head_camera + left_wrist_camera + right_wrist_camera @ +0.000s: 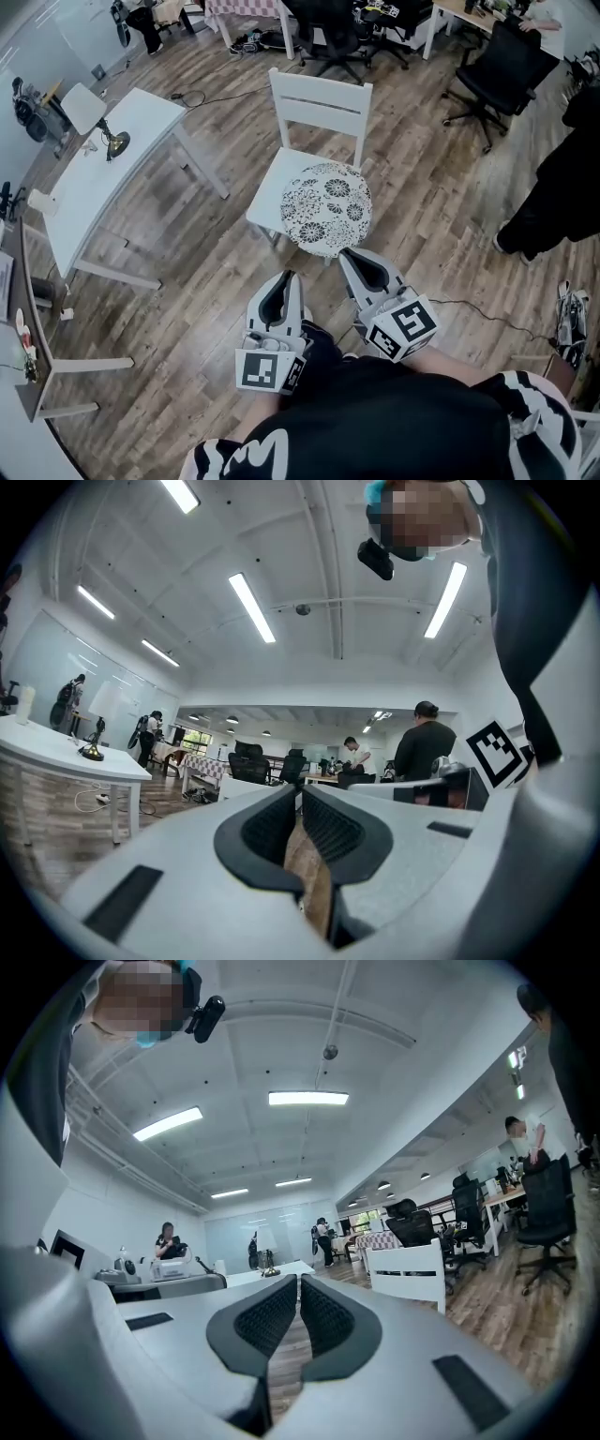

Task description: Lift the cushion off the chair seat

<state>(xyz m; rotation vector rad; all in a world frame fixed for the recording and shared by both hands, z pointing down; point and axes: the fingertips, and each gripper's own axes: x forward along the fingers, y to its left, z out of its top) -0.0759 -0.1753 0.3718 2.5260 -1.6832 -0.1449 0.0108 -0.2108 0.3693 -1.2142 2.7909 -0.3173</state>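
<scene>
A patterned round cushion (326,208) lies on the white chair (321,105) at frame centre. Just below it, the left gripper (283,277) and right gripper (351,254) hover, jaws closed together and empty.

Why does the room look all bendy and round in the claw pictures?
Left gripper view: a wide-angle lens bends the ceiling lights and darkens the corners. Right gripper view: same bending; the right claw looks huge, being so near. Head view: sharper, with the chair only mildly curved.
</scene>
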